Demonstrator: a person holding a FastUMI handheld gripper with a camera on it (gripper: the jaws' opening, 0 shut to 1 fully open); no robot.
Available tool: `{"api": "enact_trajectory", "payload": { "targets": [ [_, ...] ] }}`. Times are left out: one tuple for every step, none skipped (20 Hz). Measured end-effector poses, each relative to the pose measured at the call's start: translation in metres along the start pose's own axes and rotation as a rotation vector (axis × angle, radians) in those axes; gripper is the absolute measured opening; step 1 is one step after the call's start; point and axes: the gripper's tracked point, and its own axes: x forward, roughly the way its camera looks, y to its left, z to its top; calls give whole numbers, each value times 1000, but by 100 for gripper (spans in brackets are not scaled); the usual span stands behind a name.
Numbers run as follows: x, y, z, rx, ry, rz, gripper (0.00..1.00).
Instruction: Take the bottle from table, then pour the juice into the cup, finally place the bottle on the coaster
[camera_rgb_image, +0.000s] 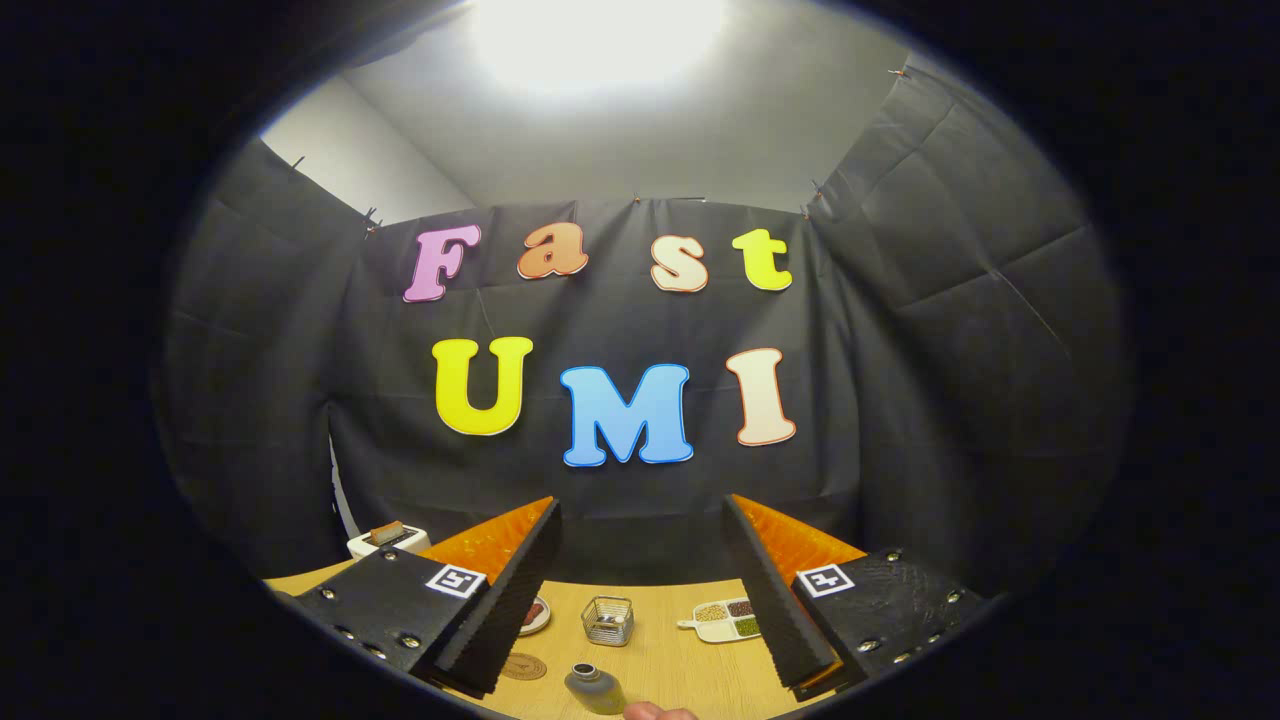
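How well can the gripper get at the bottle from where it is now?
Probably well: the gripper is open, and the bottle stands upright between and below its fingers on the table, nothing between. A fingertip beside it may interfere.

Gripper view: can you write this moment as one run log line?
claw: open, holding nothing | small grey bottle: upright on wooden table, between fingers | round brown coaster: bare | pour: not started
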Motion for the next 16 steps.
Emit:
{"api": "enact_trajectory", "payload": {
  "targets": [
    [1,2,-5,3,-6,4,98],
    [2,2,-11,4,-9,1,98],
    [2,3,-19,10,-12,0,98],
    [2,7,-29,19,-11,7,98],
    [2,9,-36,29,-9,10,98],
    [3,11,-45,40,-16,13,98],
    [3,12,-50,41,-21,12,98],
    [4,11,-62,28,-19,4,98],
    [3,12,-75,7,-3,3,97],
    [2,16,-91,-5,15,10,97],
    [1,23,-103,-6,27,24,98],
    [1,30,-117,-13,47,40,98],
    [0,35,-132,-27,65,49,98],
    [-1,39,-150,-40,88,56,98],
    [-2,43,-166,-45,112,59,98],
    [-5,47,-184,-38,136,63,98]
  ]
}}
